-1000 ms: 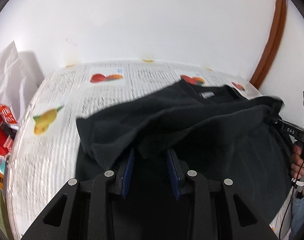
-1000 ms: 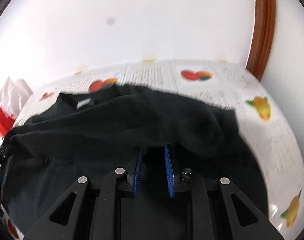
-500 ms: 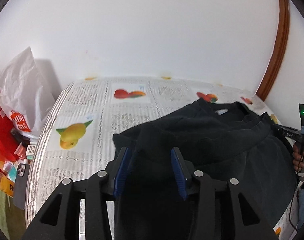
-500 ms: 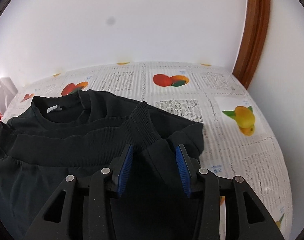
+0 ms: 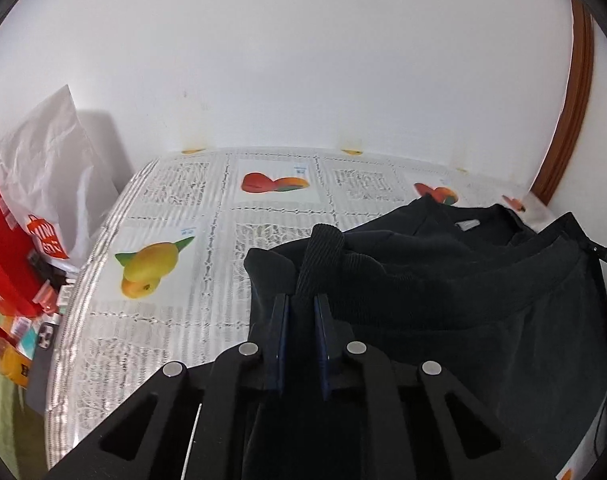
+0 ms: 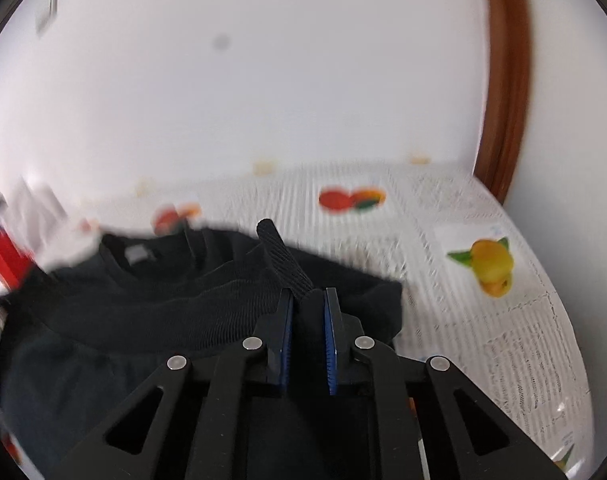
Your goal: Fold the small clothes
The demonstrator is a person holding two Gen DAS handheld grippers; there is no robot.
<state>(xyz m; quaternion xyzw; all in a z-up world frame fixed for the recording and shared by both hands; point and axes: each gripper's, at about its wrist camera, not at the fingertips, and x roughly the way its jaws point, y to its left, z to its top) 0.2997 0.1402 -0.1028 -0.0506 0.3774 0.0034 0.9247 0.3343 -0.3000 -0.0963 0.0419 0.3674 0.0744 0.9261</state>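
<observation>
Left gripper (image 5: pixel 301 300) is pinched narrow on a ribbed cuff (image 5: pixel 320 258) of the black knit sweatshirt (image 5: pixel 463 280), blue-padded fingers (image 5: pixel 280 320) clamping the ribbing with the cuff standing up beyond the tips. Right gripper (image 6: pixel 308 295) is likewise closed narrow on the other ribbed cuff (image 6: pixel 281 258), which sticks up and tilts left past its blue-padded fingers (image 6: pixel 330 320). Both cuffs sit on the front half of the garment, sleeves bunched inward. The sweatshirt lies spread on the surface (image 5: pixel 183 280), covered with a white lace-pattern cloth printed with fruit pictures, collar with a small grey label (image 5: pixel 468 224) toward the far wall, ribbed hem band (image 5: pixel 443 280) folded across the middle. In the left view the garment sits at centre-right, a yellow mango print (image 5: pixel 151 266) just beside its left edge on bare cloth. Right view is motion-blurred; garment fills centre-left, a yellow fruit print (image 6: pixel 489 262) well apart at right. White plastic bag (image 5: pixel 51 176) and red packaging (image 5: pixel 3 256) sit at the surface's left end. Brown wooden door frame (image 6: pixel 503 80) rises at the far right corner against the white wall (image 5: pixel 303 60).
</observation>
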